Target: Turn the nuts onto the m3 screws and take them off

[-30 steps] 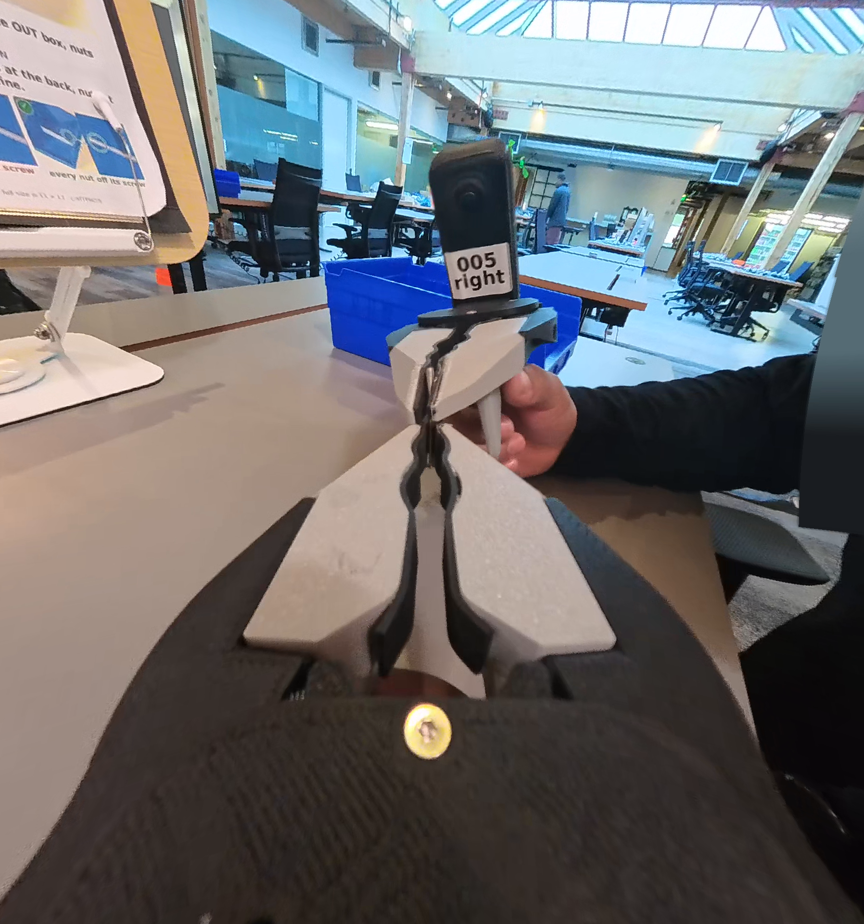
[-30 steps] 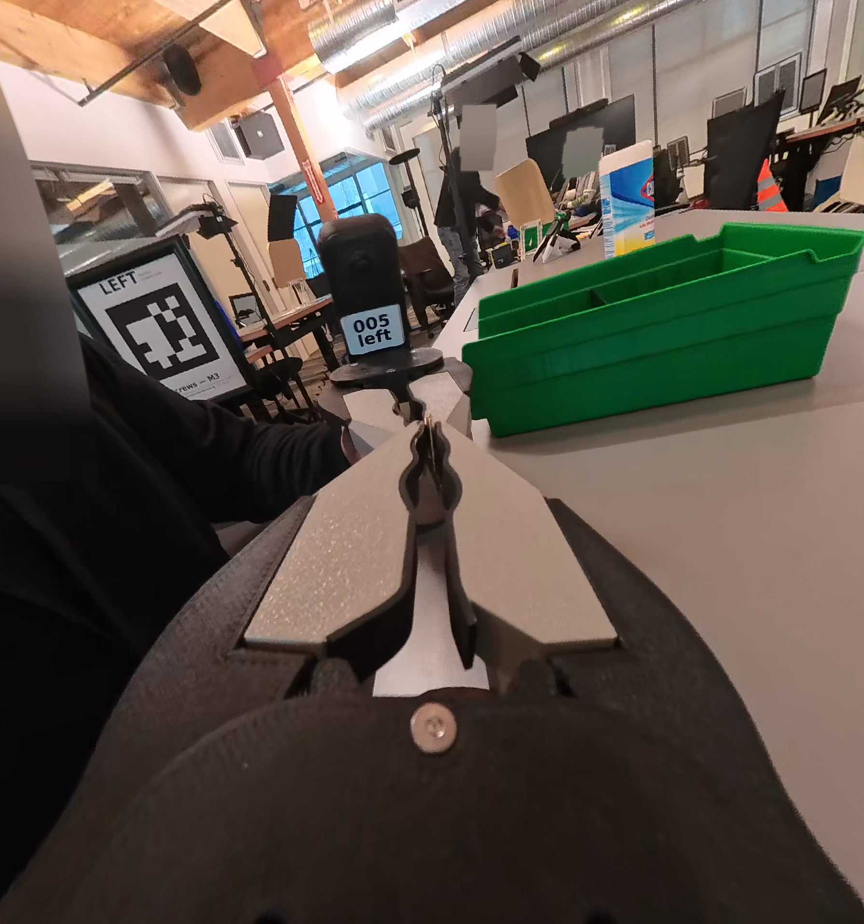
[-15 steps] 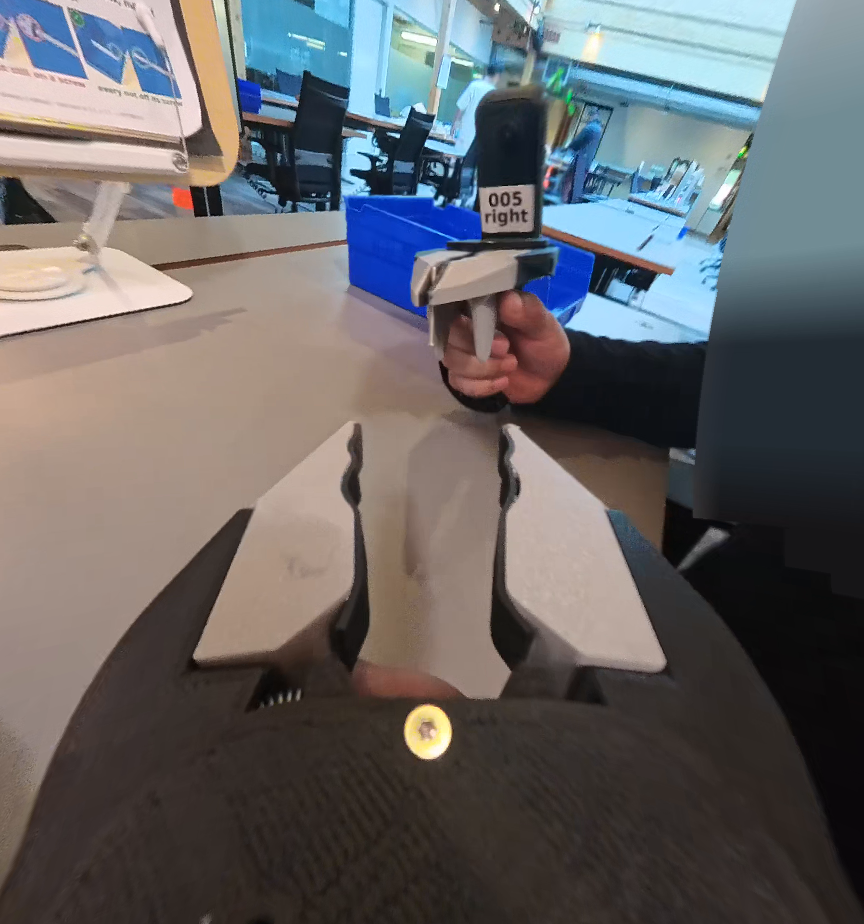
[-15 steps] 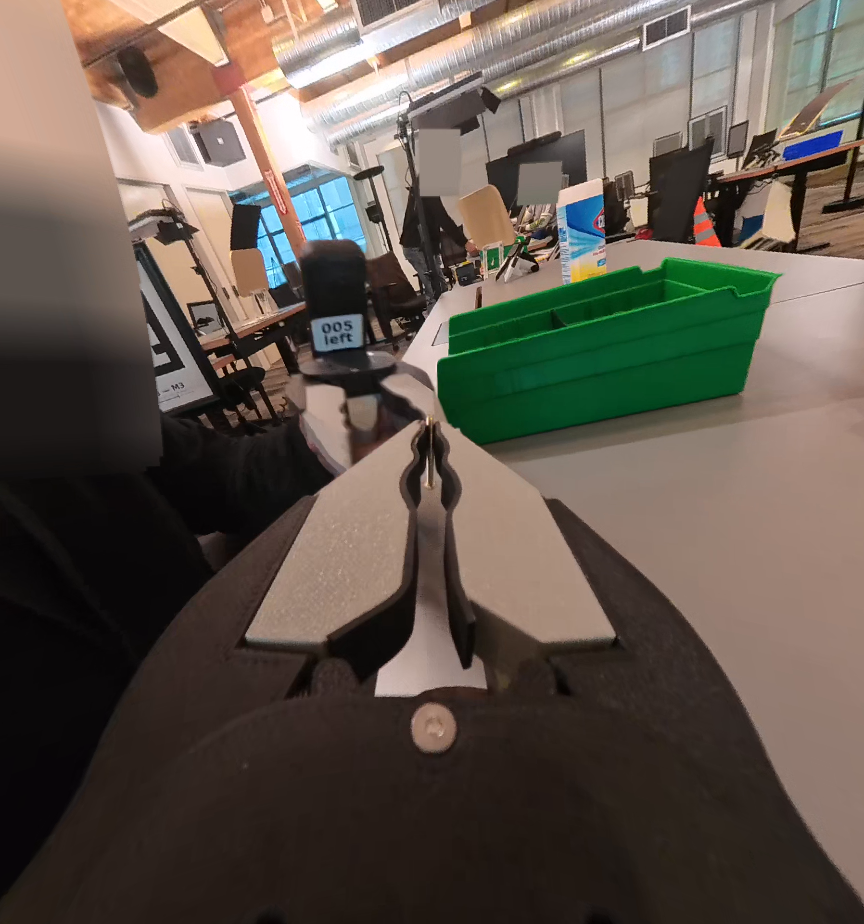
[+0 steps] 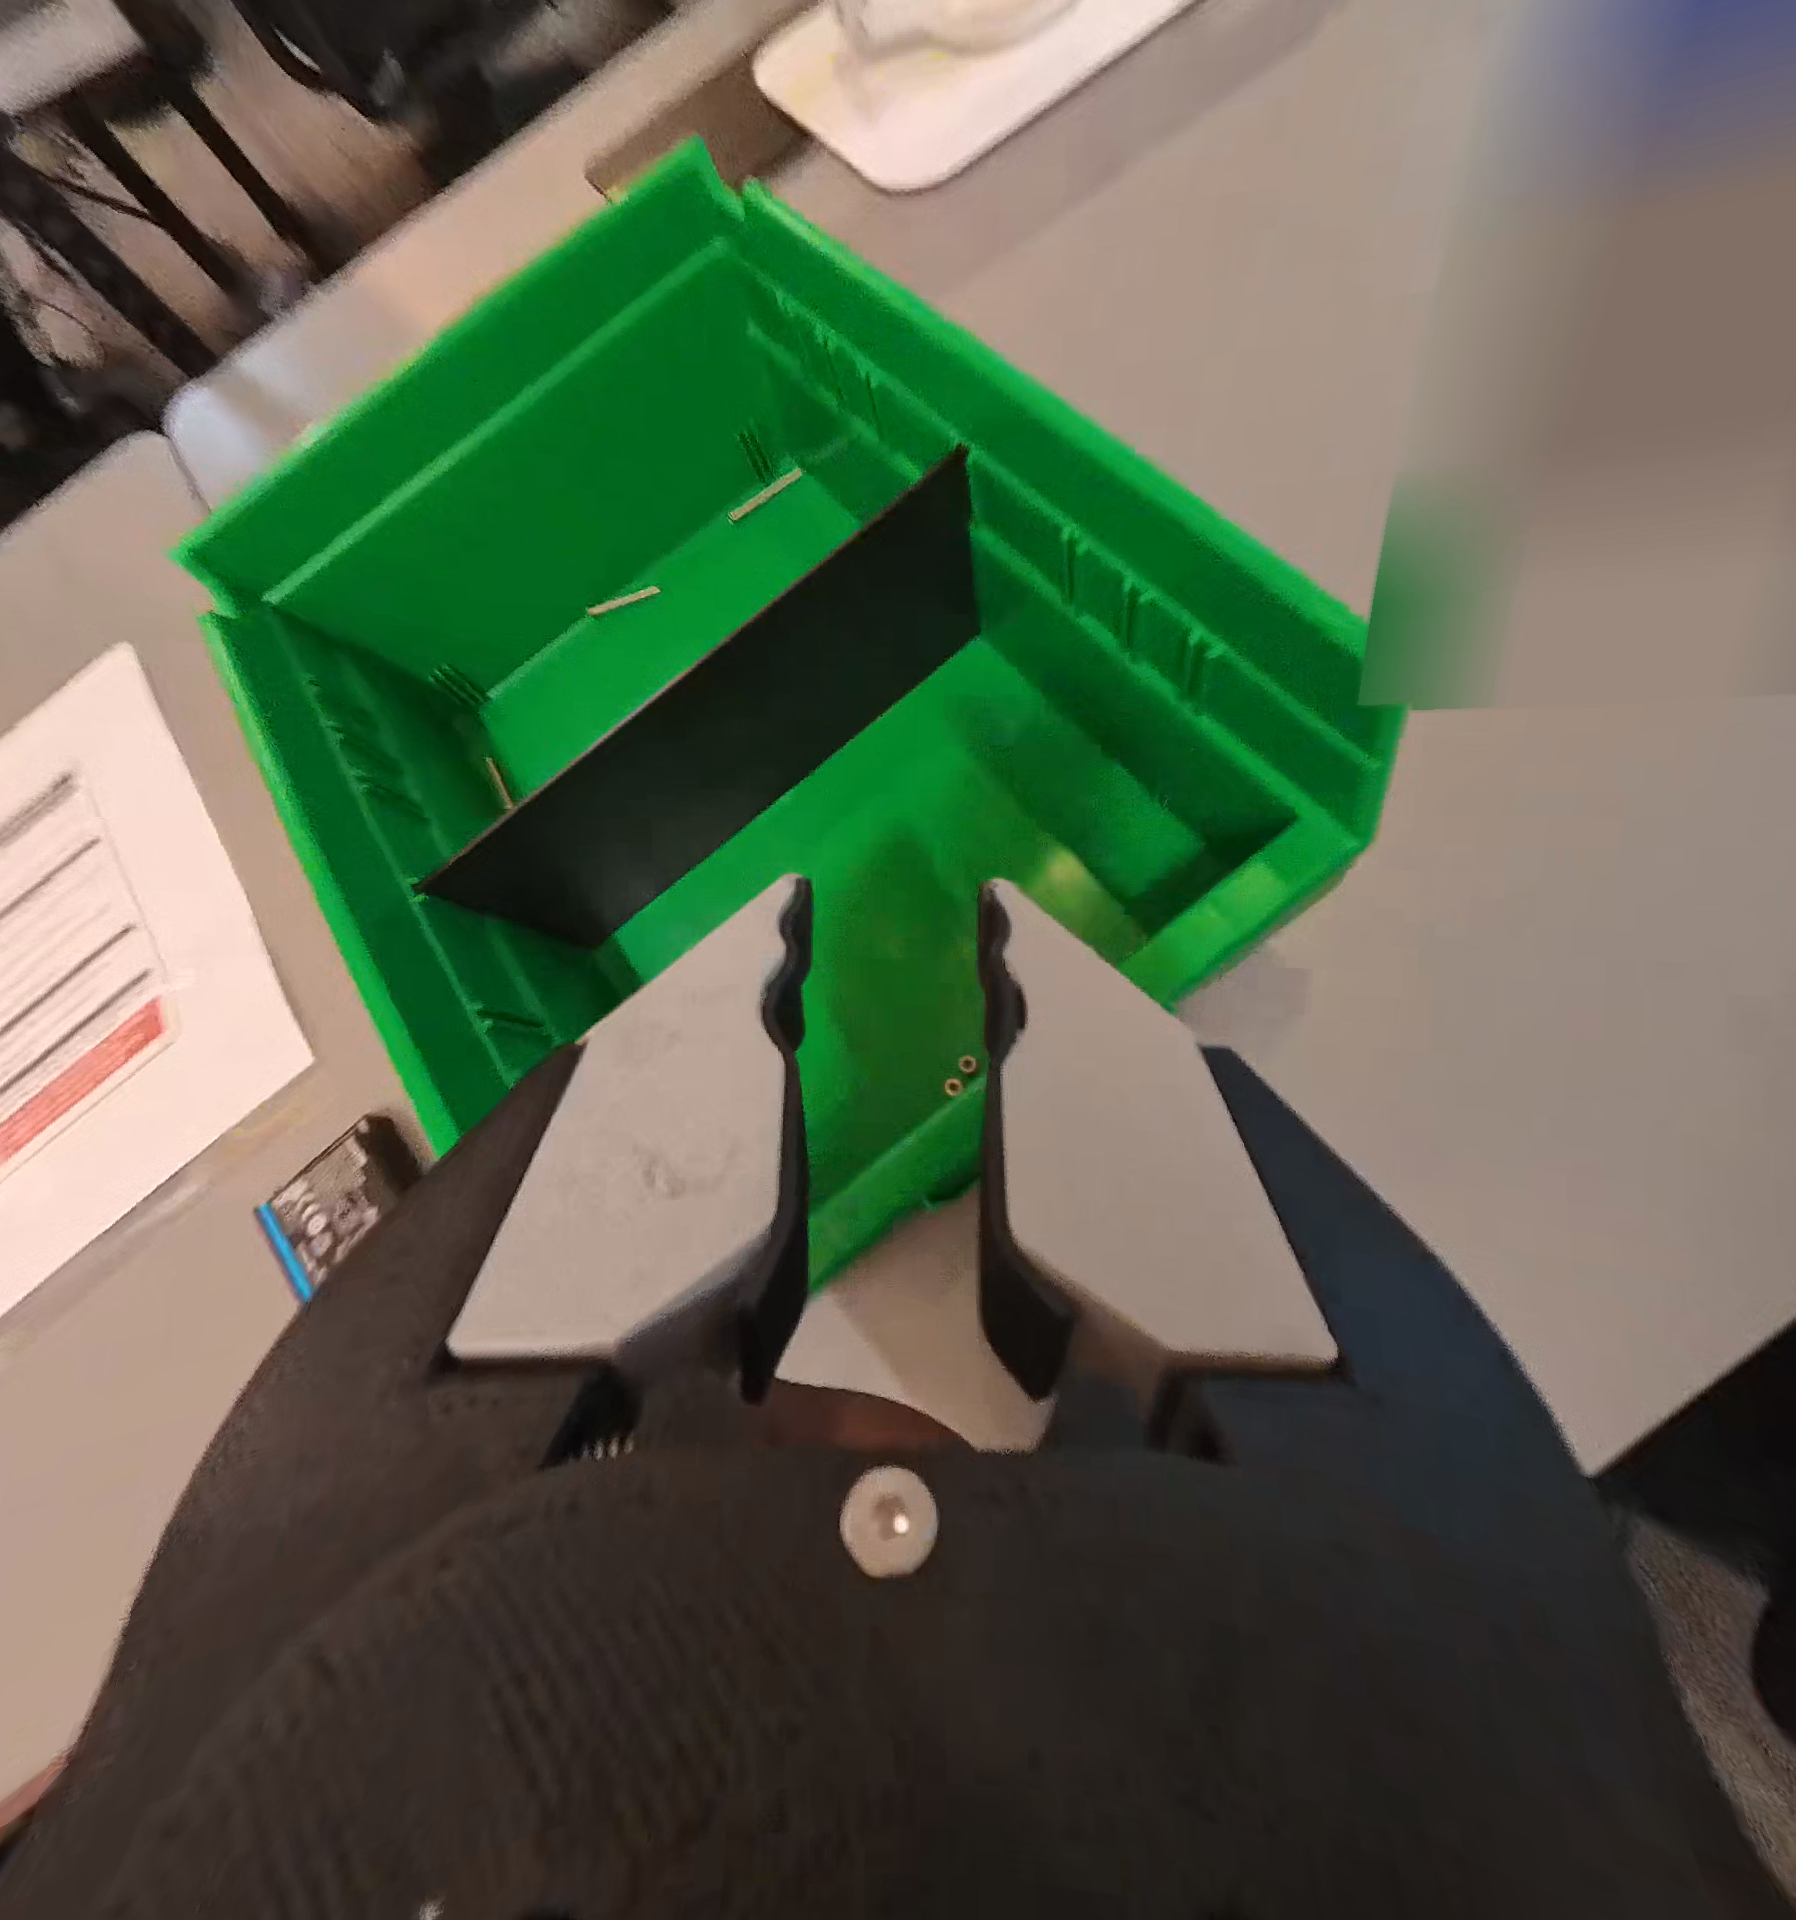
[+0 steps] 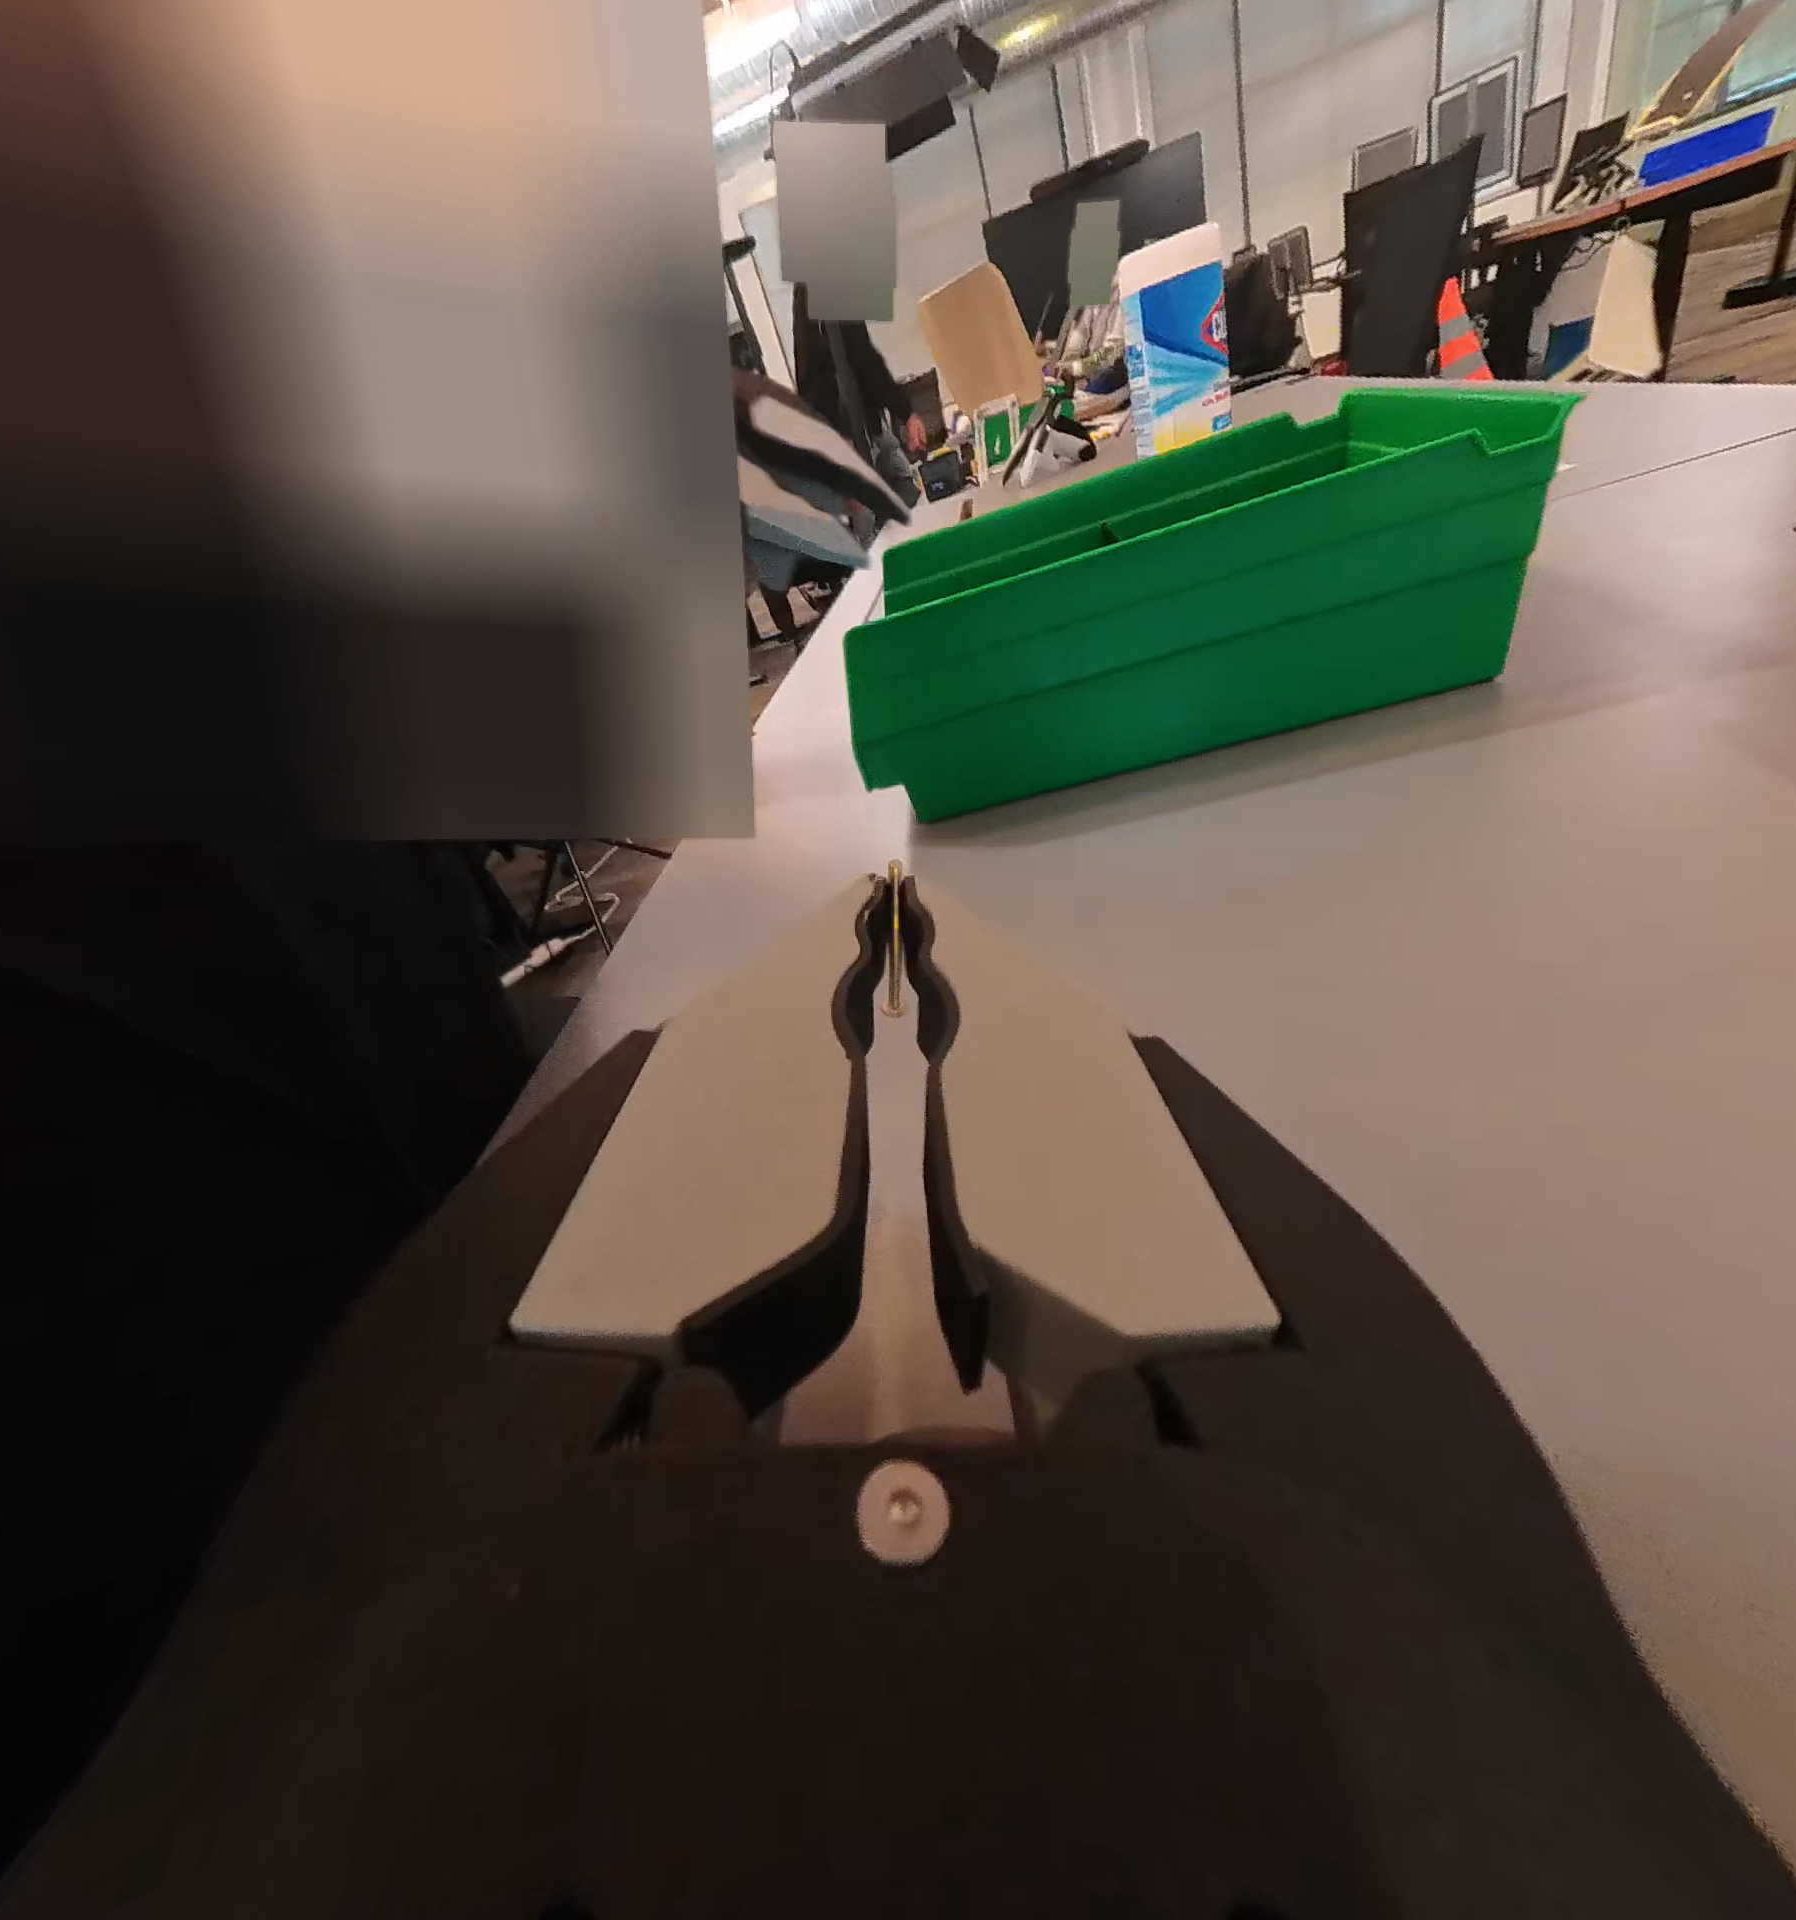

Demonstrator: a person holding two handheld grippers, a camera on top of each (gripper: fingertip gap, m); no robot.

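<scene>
The right claw [image 6: 895, 883] pinches a screw [image 6: 894, 951] over the worktop [image 6: 1393, 987]. The left claw [image 5: 889, 904] gapes empty above the bin [image 5: 561, 436], where tiny nuts [image 5: 957, 1075] could slip a sloppy grab.

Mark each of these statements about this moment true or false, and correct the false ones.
1. The right gripper is shut on a screw. True.
2. The left gripper has its jaws apart and holds nothing. True.
3. The green bin has no divider. False: a black divider splits it into two compartments.
4. Two small nuts lie in the far compartment. False: they lie in the near one, between the left gripper's jaws as its camera sees them.
5. Loose screws lie in the far compartment. True.
6. The left gripper hangs over the bare table. False: it is above the bin's near compartment.
</scene>
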